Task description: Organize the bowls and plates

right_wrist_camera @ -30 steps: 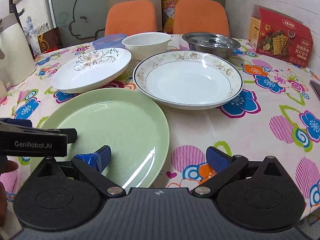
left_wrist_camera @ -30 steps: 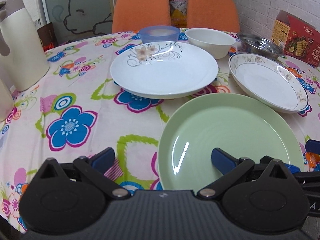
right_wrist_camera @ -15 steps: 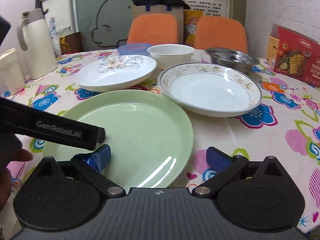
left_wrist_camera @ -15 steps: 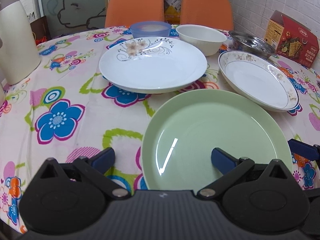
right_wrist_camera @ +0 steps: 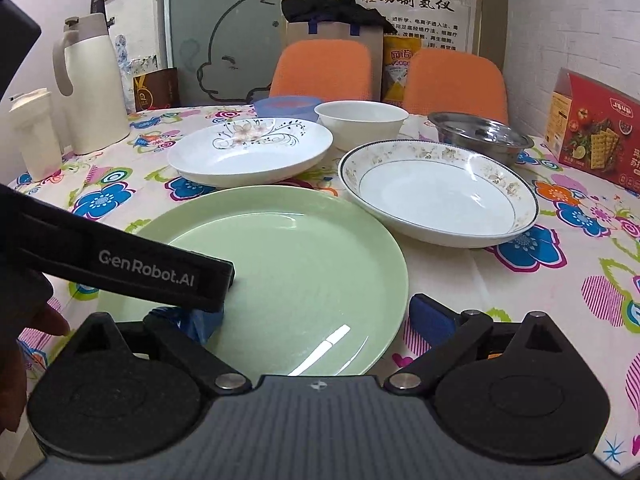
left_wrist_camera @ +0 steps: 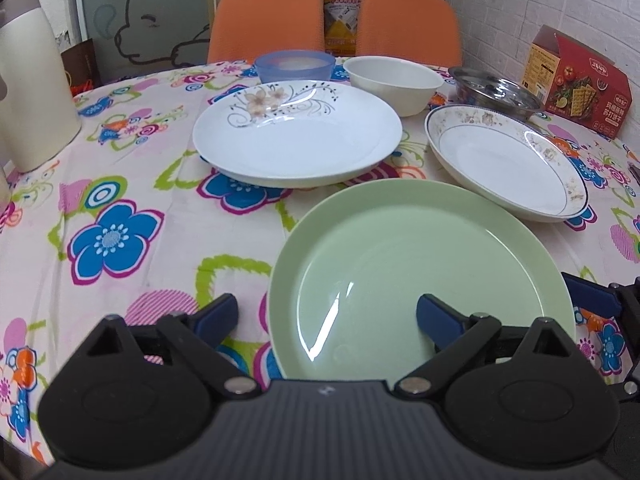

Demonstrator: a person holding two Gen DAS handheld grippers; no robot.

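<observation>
A pale green plate [left_wrist_camera: 416, 280] [right_wrist_camera: 304, 264] lies on the flowered tablecloth nearest me. My left gripper [left_wrist_camera: 326, 316] is open and straddles its left rim, one finger over the cloth and one over the plate. My right gripper [right_wrist_camera: 314, 320] is open across its right rim; its left finger is partly hidden by the left gripper's black body [right_wrist_camera: 120, 264]. Behind lie a white flower-print plate [left_wrist_camera: 296, 132] [right_wrist_camera: 248, 148] and a gold-rimmed plate [left_wrist_camera: 508, 168] [right_wrist_camera: 436, 192]. Further back stand a white bowl [left_wrist_camera: 392, 80] [right_wrist_camera: 360, 124], a blue bowl [left_wrist_camera: 295, 64] [right_wrist_camera: 288, 106] and a steel bowl [left_wrist_camera: 496, 92] [right_wrist_camera: 480, 136].
A white thermos jug [right_wrist_camera: 92, 88] and a small white container [right_wrist_camera: 34, 136] stand at the left edge. A red cracker box [right_wrist_camera: 592, 132] sits at the right by the brick wall. Two orange chairs [left_wrist_camera: 268, 20] back the table. A hand [right_wrist_camera: 24, 340] shows at lower left.
Both grippers stayed open. The left gripper's body has come further over the green plate in the right wrist view. The right wrist view now sits higher and shows more of the room.
</observation>
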